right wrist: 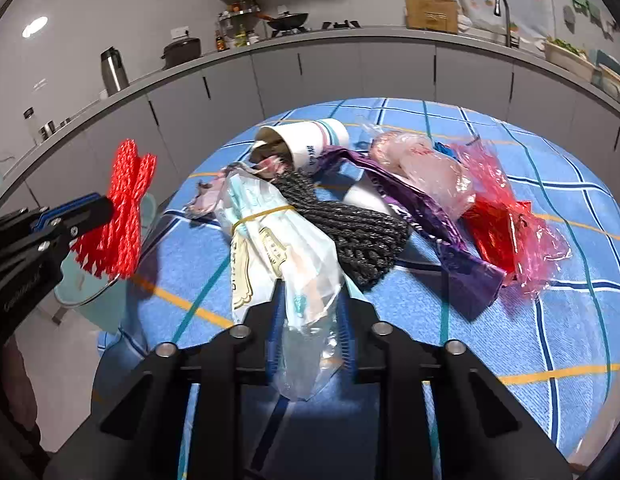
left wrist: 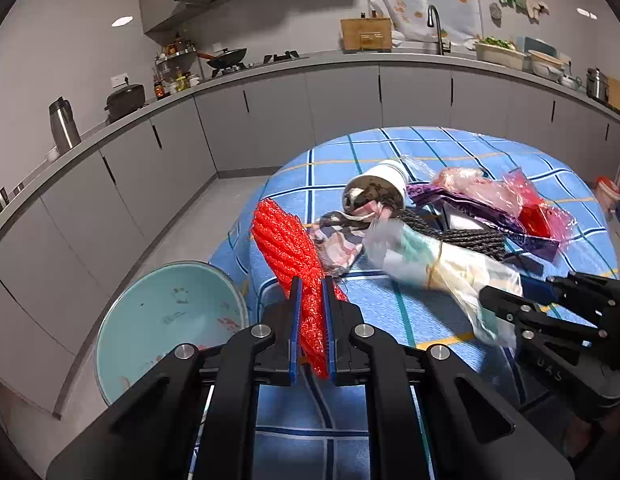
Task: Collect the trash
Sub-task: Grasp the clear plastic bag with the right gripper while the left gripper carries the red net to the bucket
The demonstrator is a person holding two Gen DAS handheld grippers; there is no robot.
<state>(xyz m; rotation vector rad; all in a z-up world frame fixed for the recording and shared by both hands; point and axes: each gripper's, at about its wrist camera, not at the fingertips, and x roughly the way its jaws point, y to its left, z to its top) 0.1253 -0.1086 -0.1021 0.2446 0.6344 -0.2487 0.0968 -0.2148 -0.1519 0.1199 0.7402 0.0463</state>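
Note:
My left gripper [left wrist: 311, 284] is shut on a red foam net [left wrist: 288, 248] and holds it above the table's left edge; the net also shows in the right wrist view [right wrist: 122, 208]. My right gripper [right wrist: 308, 292] is shut on a white plastic bag bound with a rubber band [right wrist: 270, 248], seen too in the left wrist view [left wrist: 438, 268]. A teal bin [left wrist: 170, 320] stands on the floor left of the table. On the blue checked cloth [right wrist: 510, 340] lie a paper cup [right wrist: 310, 140], a black net [right wrist: 350, 232], a purple wrapper [right wrist: 438, 232] and pink-red plastic [right wrist: 510, 232].
Grey kitchen cabinets [left wrist: 270, 120] curve around behind the table, with a counter carrying a pot, a wok and a thermos [left wrist: 64, 124]. Grey floor [left wrist: 190, 224] lies between table and cabinets.

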